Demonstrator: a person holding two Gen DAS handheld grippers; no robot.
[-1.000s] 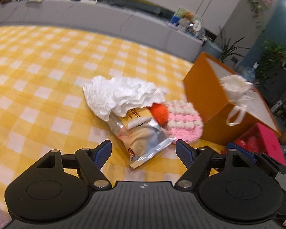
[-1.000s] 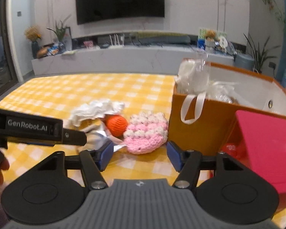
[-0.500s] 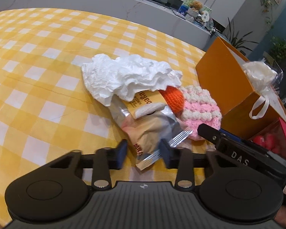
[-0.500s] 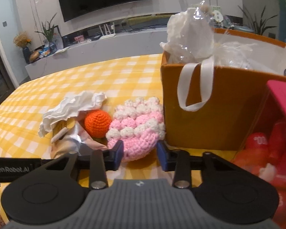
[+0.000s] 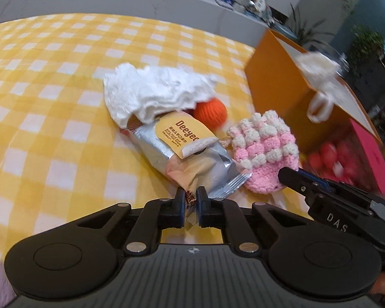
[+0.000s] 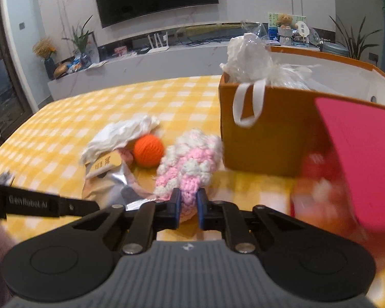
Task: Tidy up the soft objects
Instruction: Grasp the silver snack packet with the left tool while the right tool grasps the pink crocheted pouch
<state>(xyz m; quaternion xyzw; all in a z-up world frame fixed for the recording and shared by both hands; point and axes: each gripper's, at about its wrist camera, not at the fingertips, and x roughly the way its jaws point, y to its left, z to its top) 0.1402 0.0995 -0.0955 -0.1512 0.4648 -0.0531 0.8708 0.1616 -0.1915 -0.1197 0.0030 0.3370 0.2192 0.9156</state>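
1. So, on the table (image 5: 51,118) a white tissue wad (image 5: 151,92) and an orange ball (image 5: 210,109) lie loose.
2. The left gripper (image 5: 190,200), just closed, pinches the wipes packet (image 5: 190,154).
3. The right gripper (image 6: 188,204), also just closed, pinches the pink pouch (image 6: 192,164).
4. The orange bag (image 6: 264,136) holds little; most sorting remains.

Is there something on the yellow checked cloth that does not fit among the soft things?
Yes. The silver foil wipes packet with a yellow label, lying partly under the crumpled white tissue, is crinkly packaging, unlike the orange yarn ball and pink-and-white crocheted pouch.
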